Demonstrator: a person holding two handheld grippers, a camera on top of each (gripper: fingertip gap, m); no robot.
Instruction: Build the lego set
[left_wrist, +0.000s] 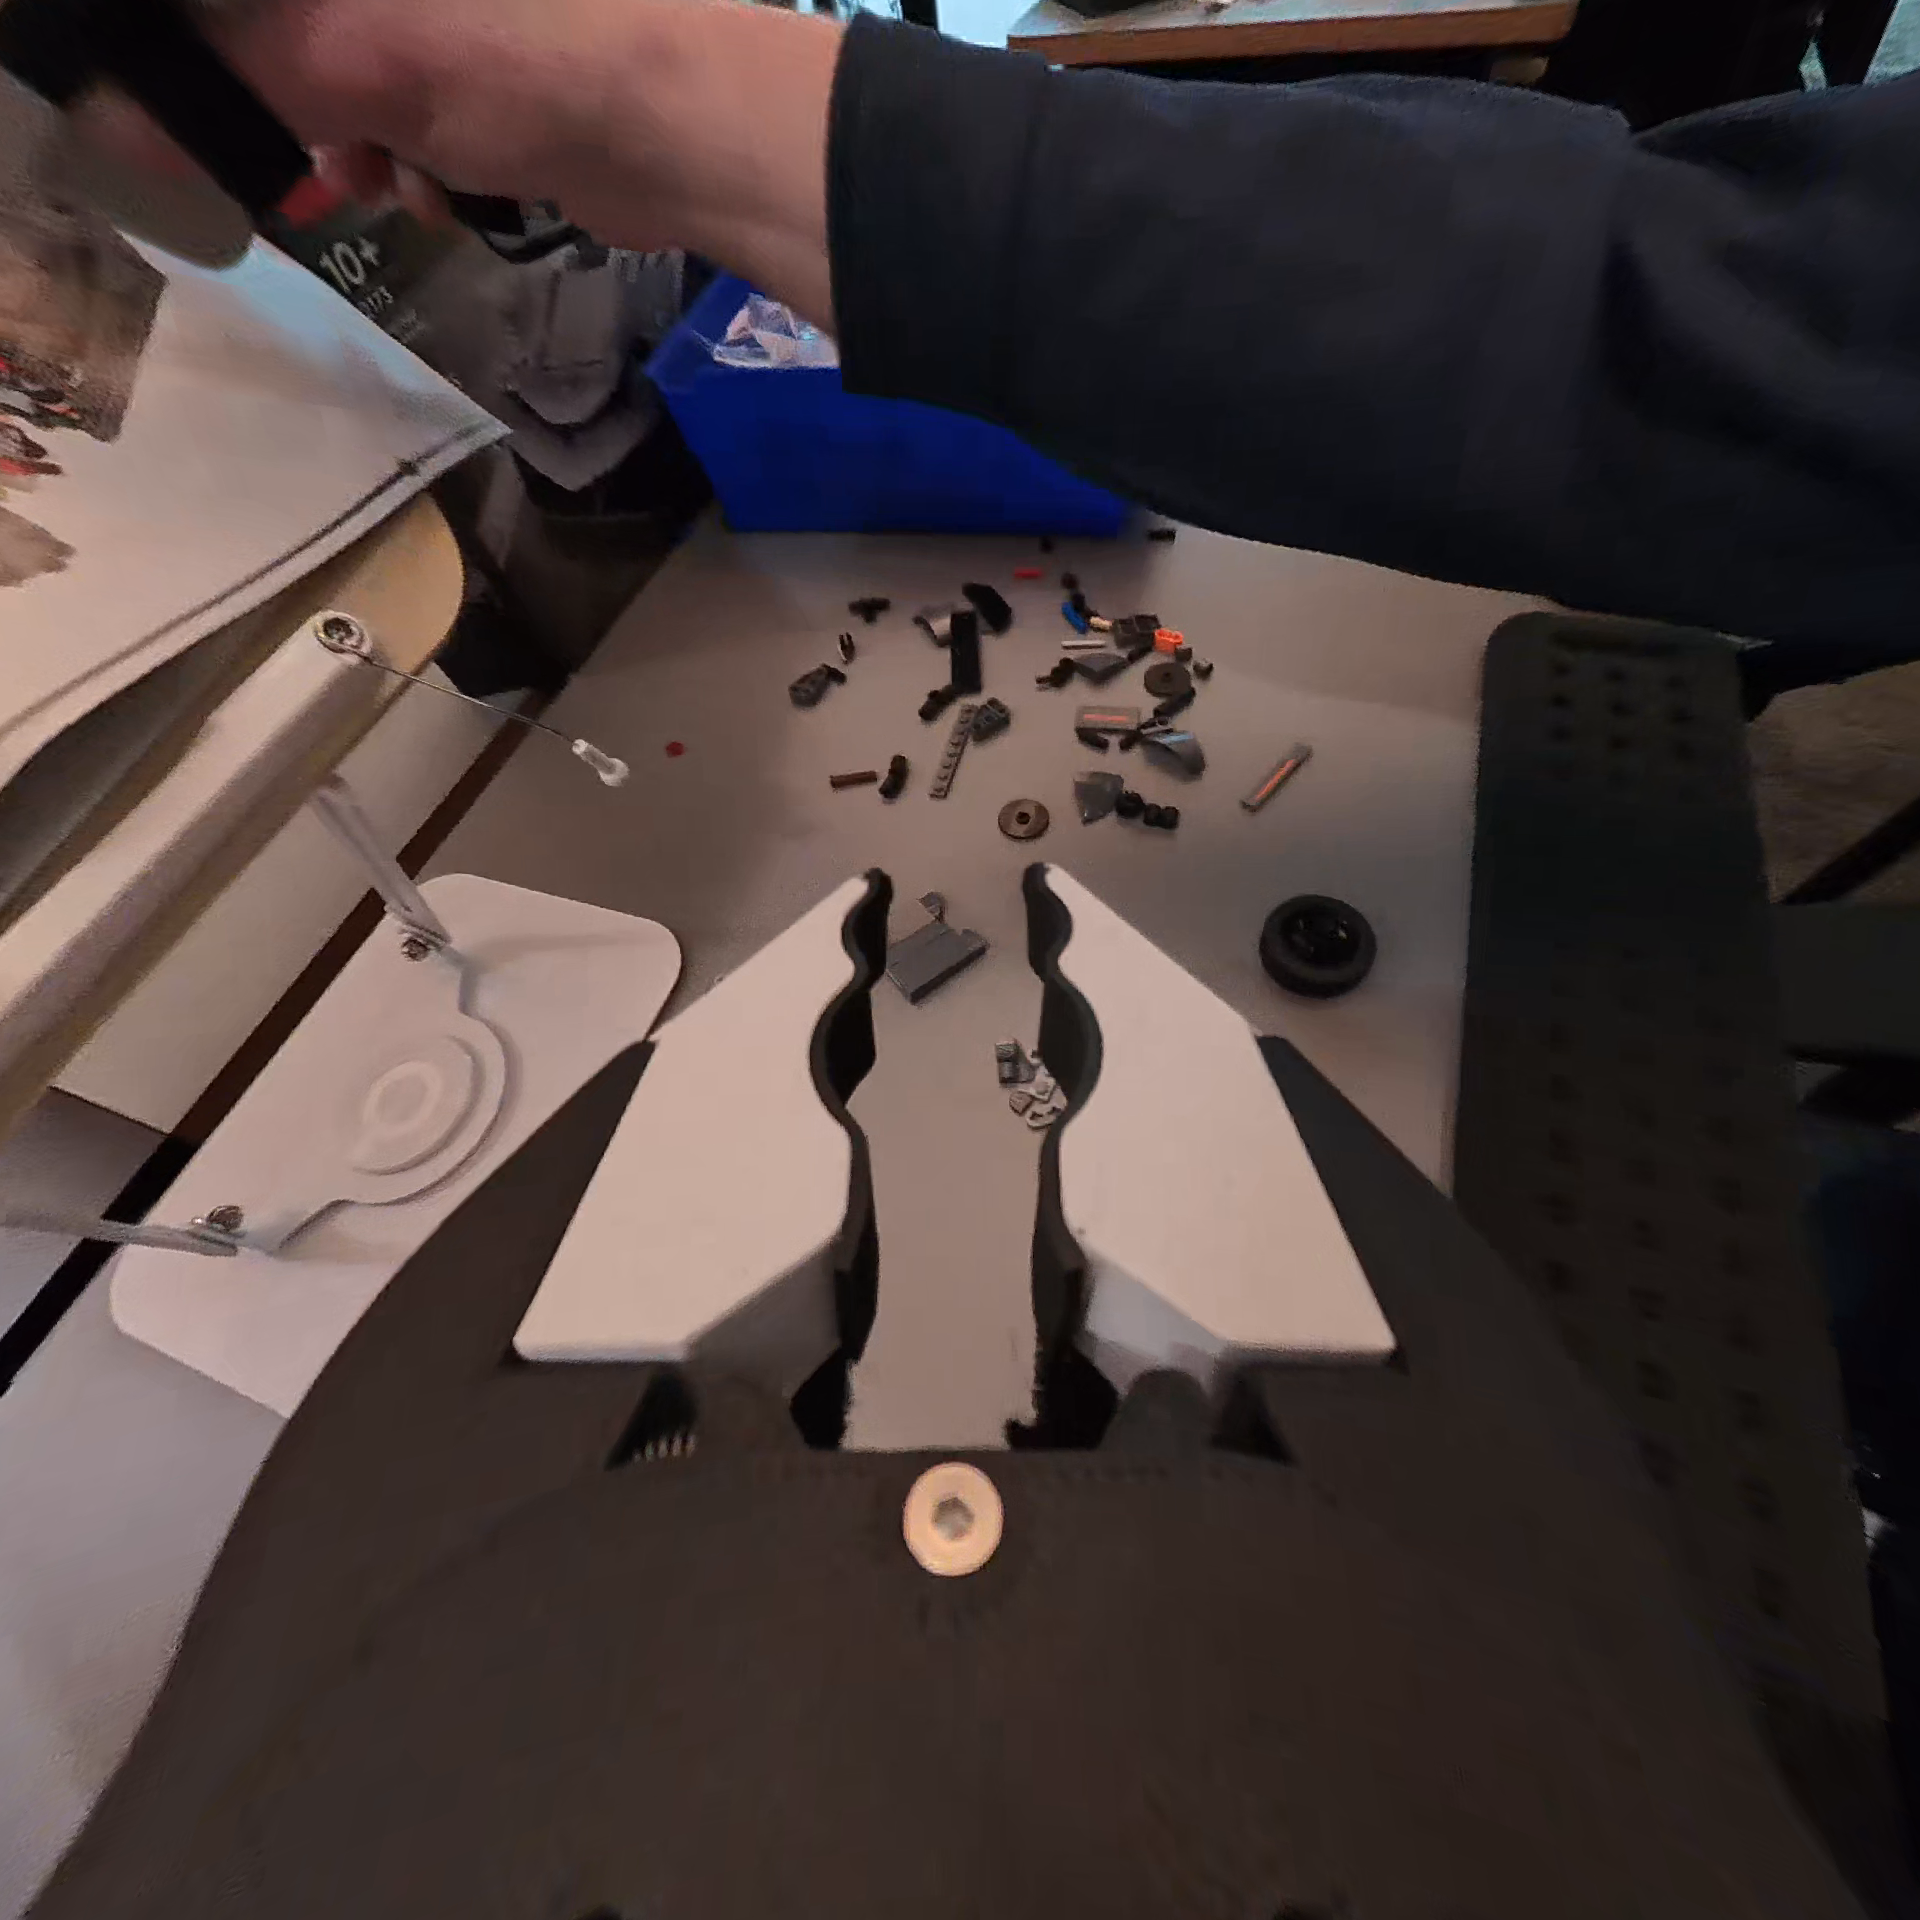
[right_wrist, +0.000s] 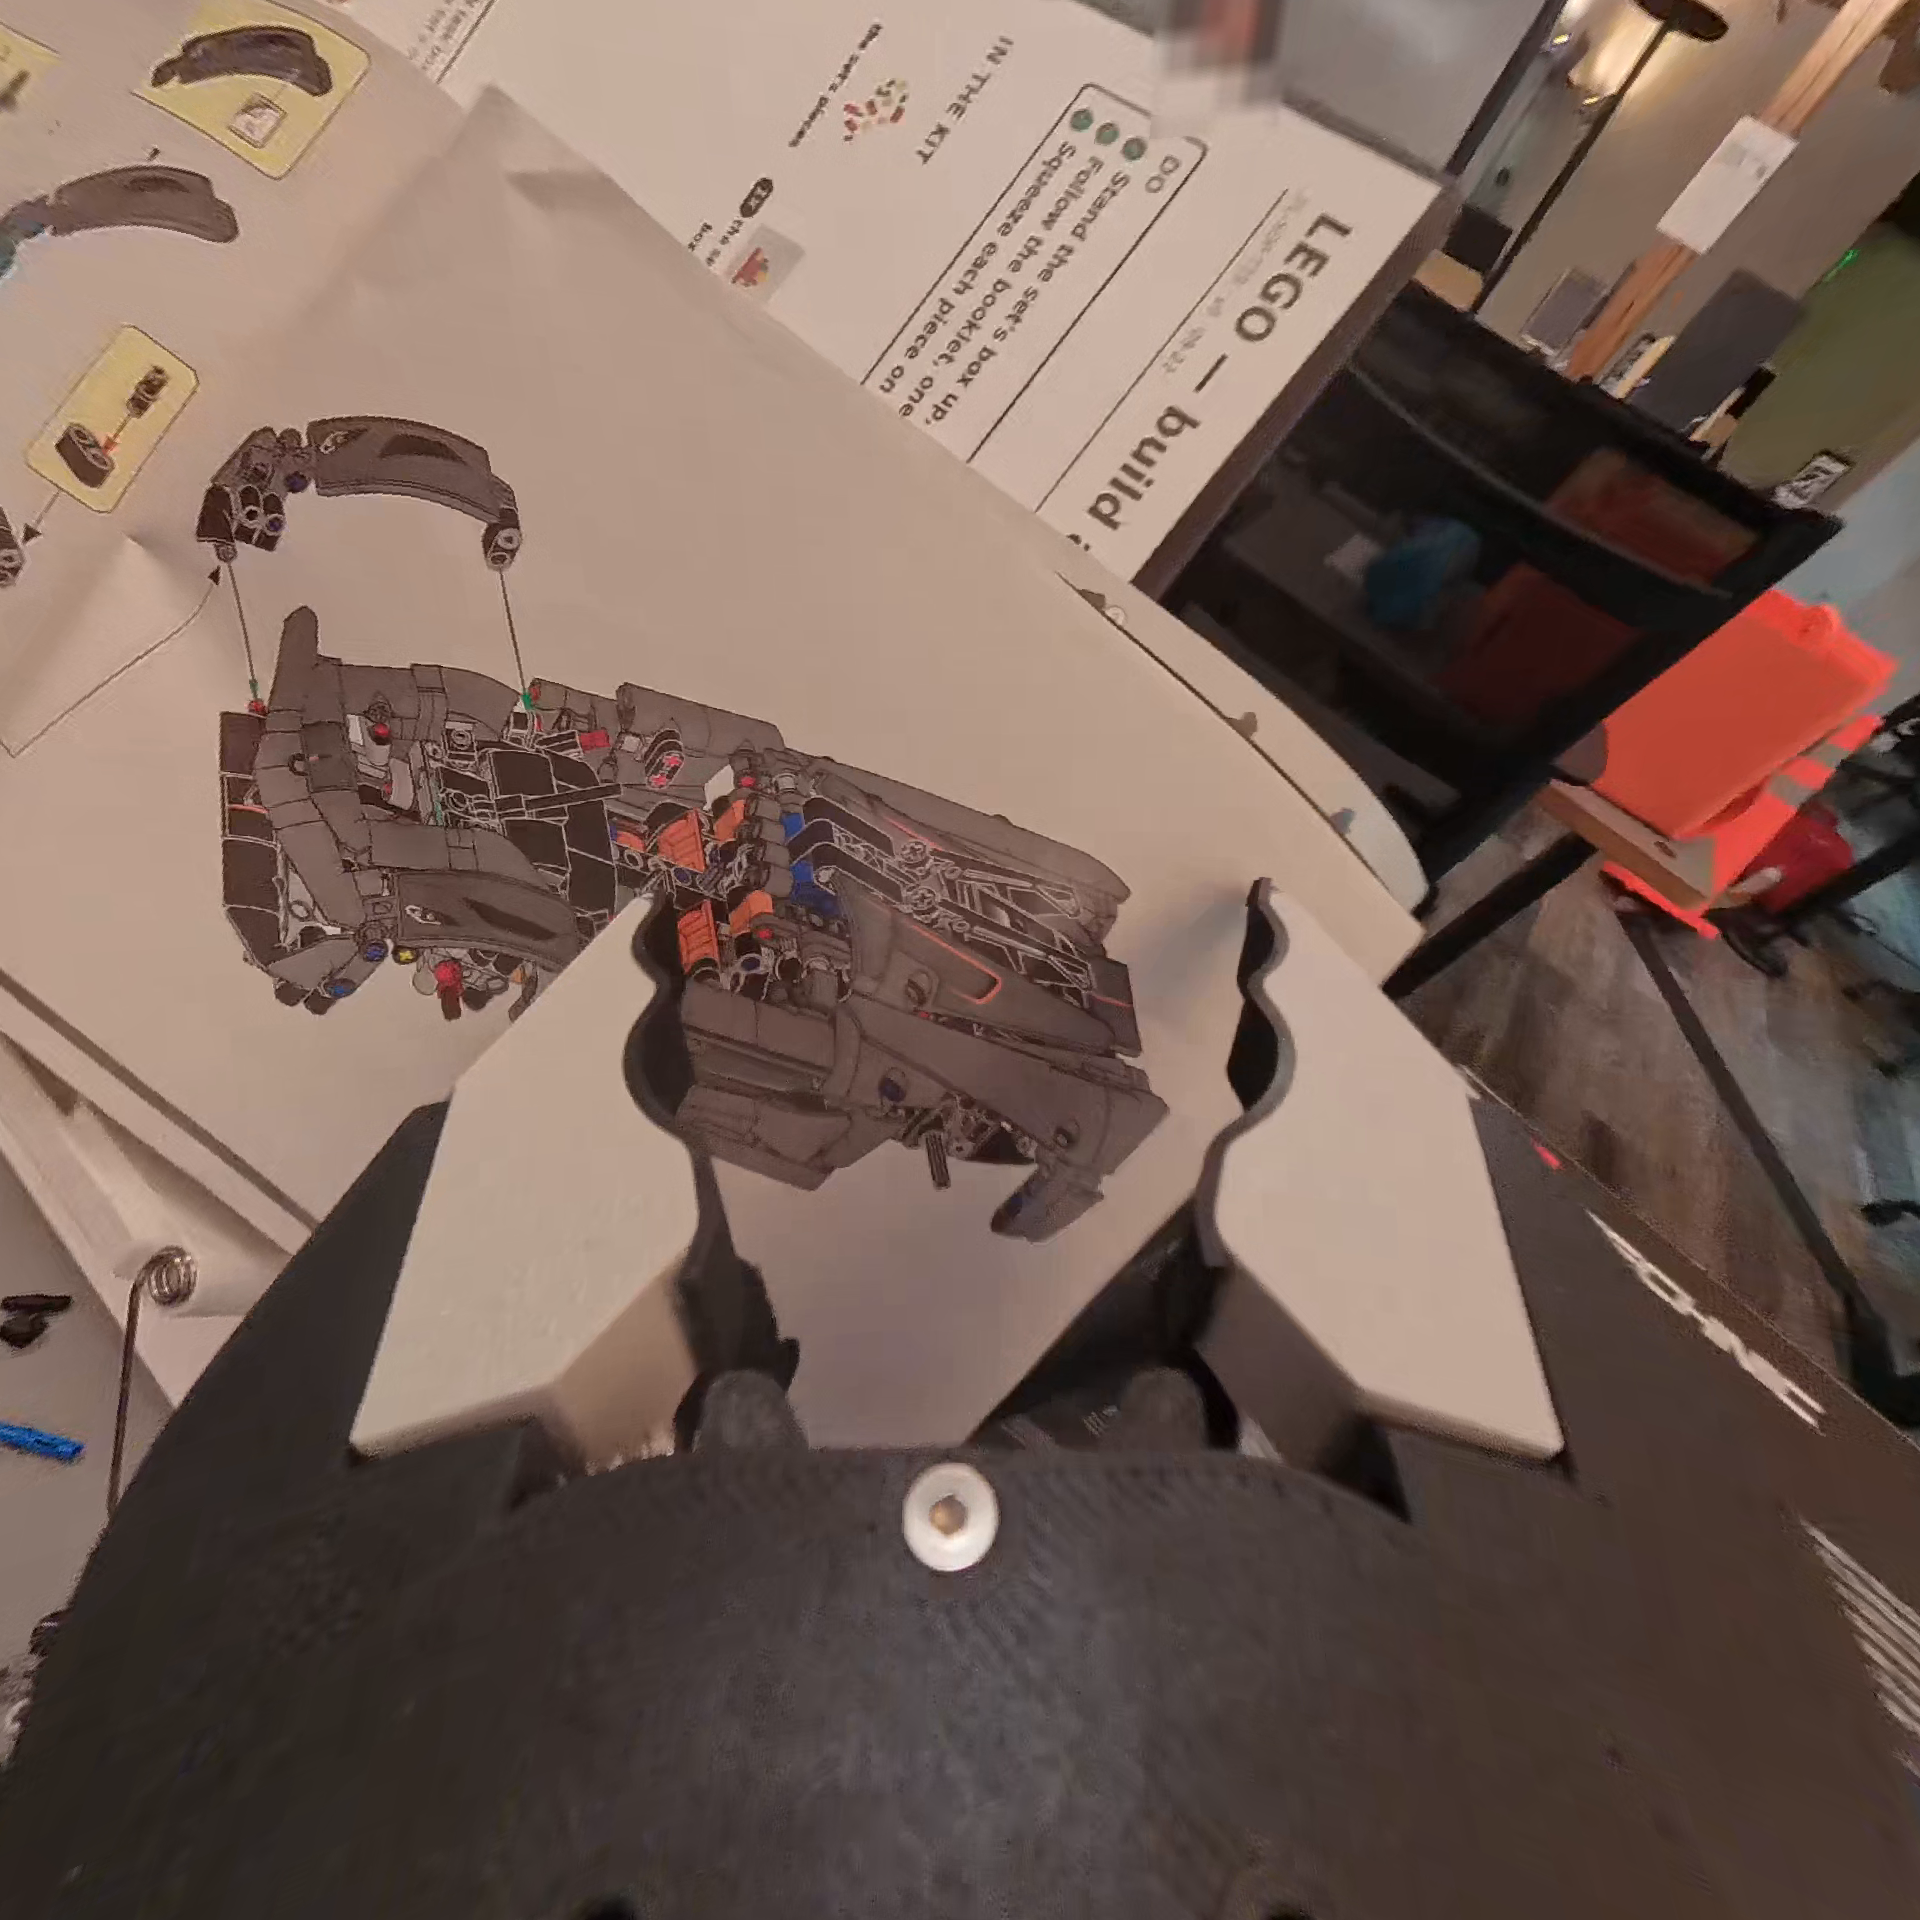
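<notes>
Several loose dark Lego pieces (left_wrist: 1039, 707) lie scattered on the grey table (left_wrist: 727, 831). A flat grey piece (left_wrist: 933, 954) lies just beyond my left gripper's (left_wrist: 956, 883) tips, and small grey bits (left_wrist: 1029, 1081) lie beside its right finger. The left gripper is open and empty, low over the table. A black tyre (left_wrist: 1317, 945) lies to its right. My right gripper (right_wrist: 954, 904) is wide open and empty, close in front of the open instruction booklet (right_wrist: 520, 623), over the drawing of the dark model. In the left wrist view the booklet (left_wrist: 208, 436) stands at the left.
A person's hand and dark sleeve (left_wrist: 1351, 312) reach across the top towards the booklet. The white book stand base (left_wrist: 416, 1039) sits left of my left gripper. A blue bin (left_wrist: 831, 436) stands behind the pieces. A black perforated panel (left_wrist: 1621, 935) rises at right. A printed sheet (right_wrist: 1143, 291) stands behind the booklet. From my left tips it is roughly 20 cm to the flat grey piece (left_wrist: 933, 954); from my right, 35 cm.
</notes>
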